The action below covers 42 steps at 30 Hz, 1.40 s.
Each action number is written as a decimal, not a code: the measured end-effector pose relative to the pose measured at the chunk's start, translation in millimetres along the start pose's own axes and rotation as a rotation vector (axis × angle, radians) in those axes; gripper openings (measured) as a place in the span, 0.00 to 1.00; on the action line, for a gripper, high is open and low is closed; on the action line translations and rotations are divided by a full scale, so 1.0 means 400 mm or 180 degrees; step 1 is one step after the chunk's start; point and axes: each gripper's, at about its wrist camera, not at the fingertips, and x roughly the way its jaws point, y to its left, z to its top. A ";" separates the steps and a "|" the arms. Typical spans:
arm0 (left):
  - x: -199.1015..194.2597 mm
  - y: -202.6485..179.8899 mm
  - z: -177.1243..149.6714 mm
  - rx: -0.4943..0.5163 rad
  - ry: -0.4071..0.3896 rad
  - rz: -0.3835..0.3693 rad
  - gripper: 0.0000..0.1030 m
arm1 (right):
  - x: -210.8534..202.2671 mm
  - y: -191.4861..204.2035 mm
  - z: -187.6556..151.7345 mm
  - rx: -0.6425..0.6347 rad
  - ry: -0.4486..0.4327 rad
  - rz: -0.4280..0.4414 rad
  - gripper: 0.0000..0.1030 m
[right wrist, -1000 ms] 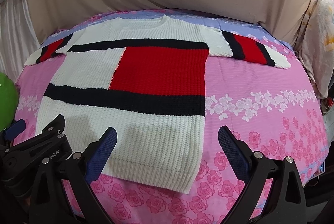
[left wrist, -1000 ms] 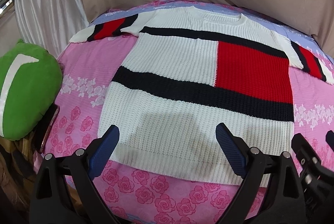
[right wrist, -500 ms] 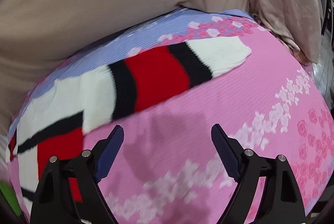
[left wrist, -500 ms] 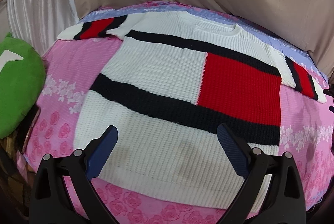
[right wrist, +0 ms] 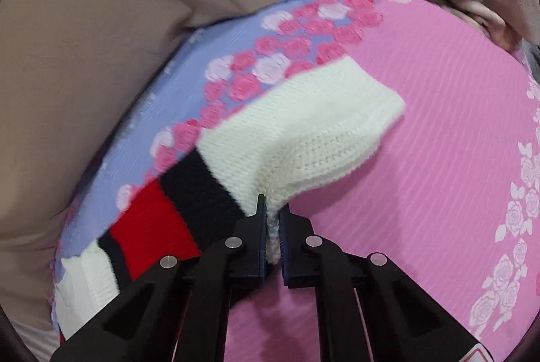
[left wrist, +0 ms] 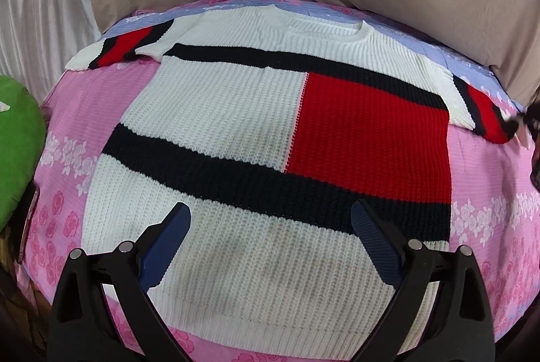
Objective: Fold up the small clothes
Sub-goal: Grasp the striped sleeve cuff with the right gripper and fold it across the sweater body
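Sweater [left wrist: 270, 139] lies flat on pink bedspread [left wrist: 67, 166], no fold made yet; L view: my left gripper [left wrist: 270, 240] hangs spread wide above hem. R view: my right gripper [right wrist: 272, 227] is clenched on the right sleeve cuff [right wrist: 303, 132], 1st fold pending.

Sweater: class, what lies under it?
The sweater lies on a pink rose-print bedsheet, with a lilac band under the sleeve. Whatever lies beneath its body is covered.
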 end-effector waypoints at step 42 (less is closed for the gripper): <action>0.469 0.283 0.484 -0.1431 0.0054 -0.0926 0.04 | 0.017 0.509 -0.516 -0.1940 0.0431 0.0338 0.12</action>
